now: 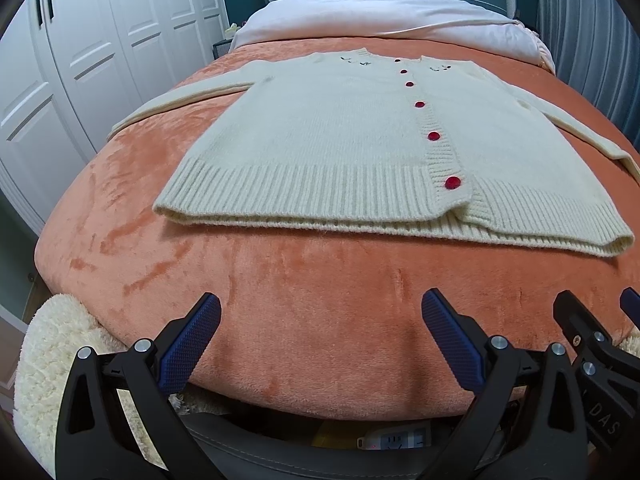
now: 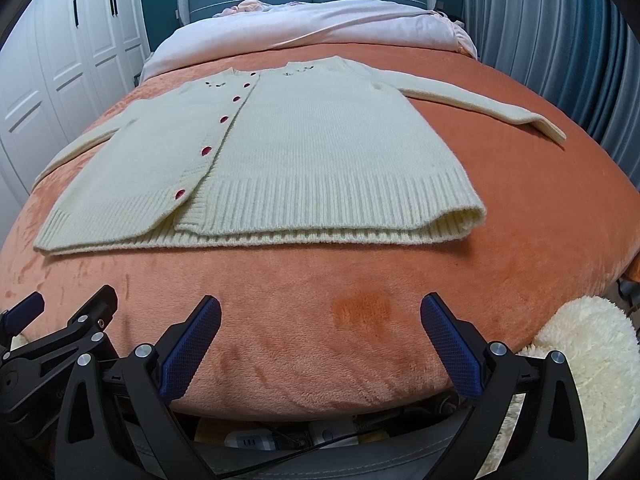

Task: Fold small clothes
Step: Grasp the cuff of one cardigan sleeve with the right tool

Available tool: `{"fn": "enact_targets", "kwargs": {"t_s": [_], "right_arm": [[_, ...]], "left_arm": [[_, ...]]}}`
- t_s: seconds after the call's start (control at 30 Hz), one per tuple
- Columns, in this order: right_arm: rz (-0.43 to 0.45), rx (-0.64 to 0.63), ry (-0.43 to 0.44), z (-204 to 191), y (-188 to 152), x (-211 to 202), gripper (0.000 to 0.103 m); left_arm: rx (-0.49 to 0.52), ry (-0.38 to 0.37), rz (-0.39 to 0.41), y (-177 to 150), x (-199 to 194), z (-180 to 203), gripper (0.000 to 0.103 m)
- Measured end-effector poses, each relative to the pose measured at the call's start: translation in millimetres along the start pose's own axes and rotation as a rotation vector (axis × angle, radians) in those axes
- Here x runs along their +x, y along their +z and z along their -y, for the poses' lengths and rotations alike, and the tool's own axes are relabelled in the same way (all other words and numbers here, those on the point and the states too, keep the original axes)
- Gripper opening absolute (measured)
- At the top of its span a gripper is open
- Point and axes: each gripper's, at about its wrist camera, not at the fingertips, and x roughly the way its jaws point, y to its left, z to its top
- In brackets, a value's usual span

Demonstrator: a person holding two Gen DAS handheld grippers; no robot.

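Pinching only the top knit layer at the hem could drag the buttoned front open or bunch the cream cardigan (image 1: 332, 136) on the plush orange blanket (image 1: 280, 300), which looks grippy. Both sleeves lie spread outward, so a fold may trap one crookedly. The cardigan lies flat mid-frame on the bed, hem toward the lower edge, neckline toward the top; its long axis runs bottom to top. Left hand-held gripper (image 1: 320, 340) and right hand-held gripper (image 2: 320, 340) both gape wide, empty.
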Motion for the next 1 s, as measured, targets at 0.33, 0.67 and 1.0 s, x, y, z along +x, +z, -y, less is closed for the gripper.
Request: {"fn": "enact_targets", "kwargs": {"t_s": [0.33, 0.67, 1.0], "right_arm": [[0.067, 0.081, 0.049, 36.5, 36.4, -4.2, 0.098], [0.175, 0.382, 0.010, 237.2, 161.9, 57.4, 0.098], [0.202, 0.795, 0.069, 389.0, 206.2, 165.7, 0.098]], "left_arm": [[-0.074, -0.041, 0.029, 23.1, -7.0, -20.3, 0.098], [-0.131, -0.035, 0.151, 103.9, -2.1, -28.0, 0.098], [-0.132, 0.030, 0.125, 144.0, 46.6, -12.4, 0.098]]}}
